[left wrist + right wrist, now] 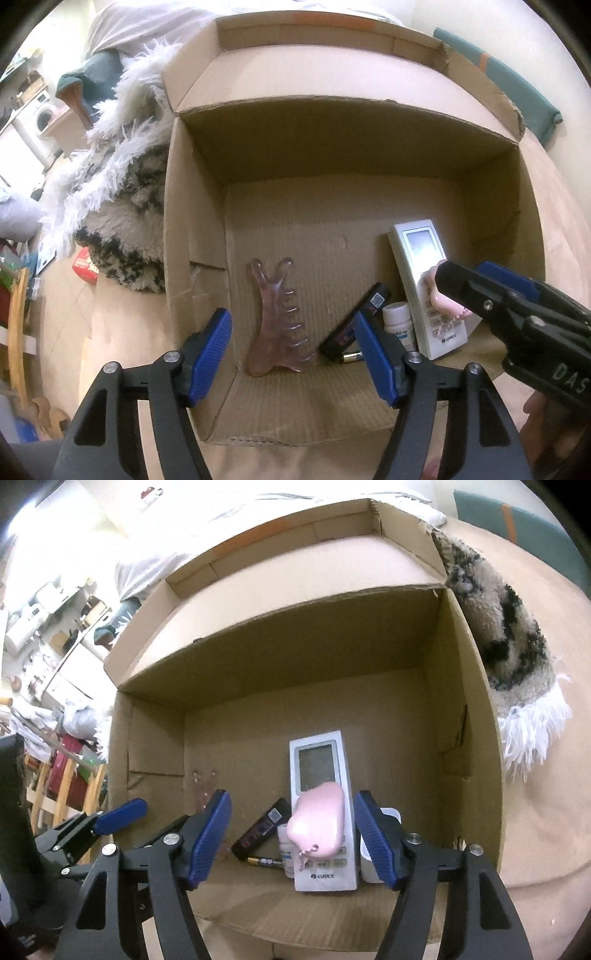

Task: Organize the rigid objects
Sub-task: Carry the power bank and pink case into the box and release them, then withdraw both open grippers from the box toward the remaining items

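Observation:
An open cardboard box [192,221] holds a translucent pink comb-like scraper [275,325], a black flat device [354,321], a battery [351,357], a white pill bottle [397,321] and a white remote [417,251]. My left gripper [293,354] hangs open over the scraper, apart from it. My right gripper [293,830] is open above the remote [325,871]. A smooth pink charm [319,823] with a bead chain lies on the remote between the jaws, and neither pad presses on it. In the left wrist view the right gripper [465,275] reaches in from the right.
A shaggy black-and-white rug [122,206] lies left of the box, on a tan surface [535,775]. A small white container [389,814] stands beside the remote. A red packet [86,264] lies by the rug. Cluttered shelves [44,627] stand far off.

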Available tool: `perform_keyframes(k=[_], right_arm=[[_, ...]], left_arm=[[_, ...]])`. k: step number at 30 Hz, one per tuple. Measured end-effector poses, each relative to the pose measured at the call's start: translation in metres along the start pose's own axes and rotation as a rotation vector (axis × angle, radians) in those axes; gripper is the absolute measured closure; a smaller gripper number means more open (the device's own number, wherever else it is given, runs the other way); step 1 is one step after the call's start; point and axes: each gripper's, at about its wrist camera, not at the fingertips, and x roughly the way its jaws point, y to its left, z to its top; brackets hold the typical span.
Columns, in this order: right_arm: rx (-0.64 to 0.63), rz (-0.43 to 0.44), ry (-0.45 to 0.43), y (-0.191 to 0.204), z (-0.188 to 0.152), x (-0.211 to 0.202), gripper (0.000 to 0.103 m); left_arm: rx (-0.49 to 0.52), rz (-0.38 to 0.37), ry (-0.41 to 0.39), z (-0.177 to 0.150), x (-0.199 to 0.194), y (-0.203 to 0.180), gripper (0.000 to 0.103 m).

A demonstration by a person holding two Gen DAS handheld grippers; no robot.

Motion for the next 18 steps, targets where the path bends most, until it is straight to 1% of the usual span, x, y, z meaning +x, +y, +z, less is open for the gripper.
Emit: perform_keyframes(k=[4,6,8,13,17,18], right_arm=[[0.021,0.0,0.016,-0.003,0.001,0.001,0.022],[0.027,0.001,0.02,-0.003,0.001,0.002,0.016],[0.029,-0.001,0.015,-0.001,-0.001,0.004,0.016],[0.043,0.001,0.004,-0.003,0.0,0.0,0.016],[0.049,0.003,-0.004,-0.003,0.001,-0.003,0.016],[0.051,0.006,-0.008,-0.003,0.001,-0.005,0.016]], left_arm=[[-0.002,0.005,0.005,0.002,0.0,0.002,0.037],[0.003,0.016,0.003,0.003,-0.002,-0.001,0.037],[0.007,0.027,0.001,0.003,-0.003,-0.003,0.037],[0.007,0.023,-0.01,0.005,-0.009,-0.006,0.037],[0.031,0.057,-0.036,0.005,-0.017,-0.01,0.037],[0.03,0.056,-0.043,0.006,-0.02,-0.01,0.037]])
